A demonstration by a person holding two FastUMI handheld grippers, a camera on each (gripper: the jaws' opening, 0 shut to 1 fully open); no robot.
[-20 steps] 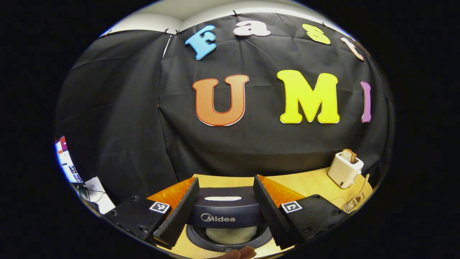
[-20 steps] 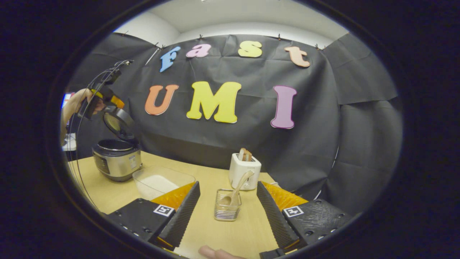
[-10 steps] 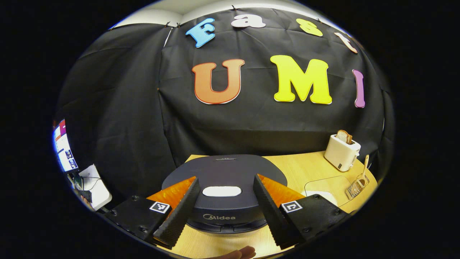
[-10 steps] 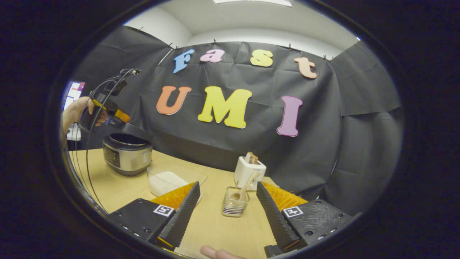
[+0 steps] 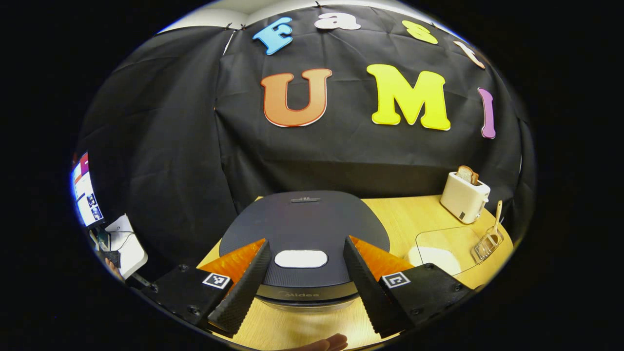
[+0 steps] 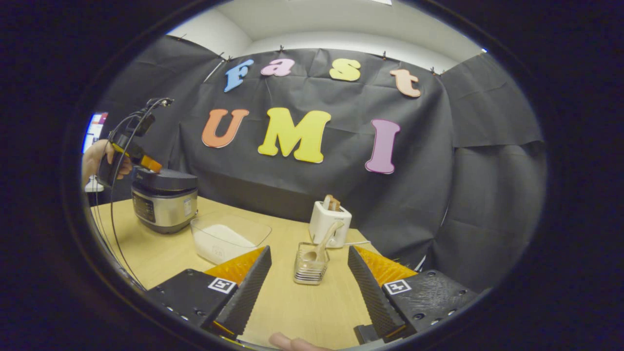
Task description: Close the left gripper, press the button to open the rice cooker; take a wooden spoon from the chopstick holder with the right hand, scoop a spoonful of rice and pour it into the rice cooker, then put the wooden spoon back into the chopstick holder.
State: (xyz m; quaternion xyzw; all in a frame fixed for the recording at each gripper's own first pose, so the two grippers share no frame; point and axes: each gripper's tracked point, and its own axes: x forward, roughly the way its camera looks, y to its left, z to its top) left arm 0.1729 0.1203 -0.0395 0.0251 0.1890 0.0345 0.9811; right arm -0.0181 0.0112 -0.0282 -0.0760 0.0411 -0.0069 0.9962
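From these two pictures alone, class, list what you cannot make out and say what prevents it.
- Inside of the rice cooker: left gripper view, closed lid covers it.
- Cooker's front panel: right gripper view, too small.
- Spoon bowl: right gripper view, the holder blurs it; tiny in the left gripper view.
- Contact between the left gripper and the lid: right gripper view, too far off.

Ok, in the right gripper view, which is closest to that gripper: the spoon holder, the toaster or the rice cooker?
1. Chopstick holder, just ahead between its fingers.
2. Toaster, right behind the holder.
3. Rice cooker, far off to the left.
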